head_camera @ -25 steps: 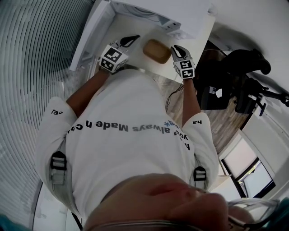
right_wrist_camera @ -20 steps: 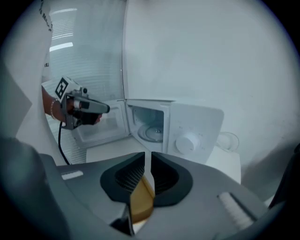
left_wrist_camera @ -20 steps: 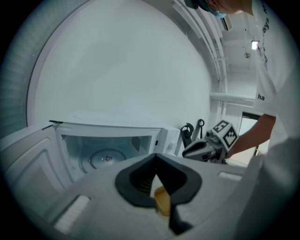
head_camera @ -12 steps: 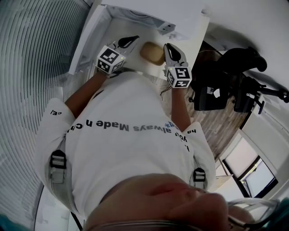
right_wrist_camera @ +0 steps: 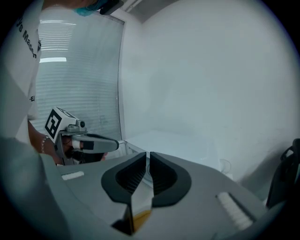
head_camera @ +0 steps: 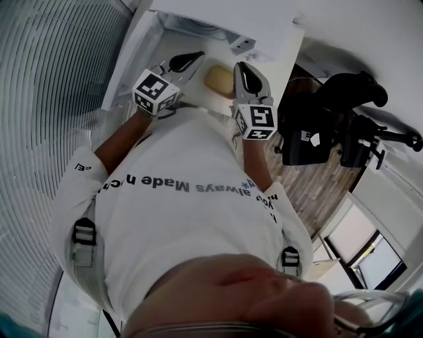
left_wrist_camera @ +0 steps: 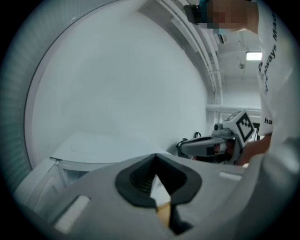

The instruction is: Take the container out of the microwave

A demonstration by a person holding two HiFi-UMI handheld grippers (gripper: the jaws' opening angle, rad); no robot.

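**Right claw** [right_wrist_camera: 147, 155]: empty. Jaws have just been drawn in to a narrow slit, with nothing between the pads.

**Left claw** [left_wrist_camera: 155, 158]: tips closed together, nothing held.

**Both claws:** raised clear of the surface [head_camera: 277, 59] over the past second.

**Container** [head_camera: 220, 80]: tan, left standing on the white surface between the two claws, in front of the microwave [head_camera: 225, 14]. Its position is unchanged.

**Assessment:** removal is judged complete, and the claws are being withdrawn.
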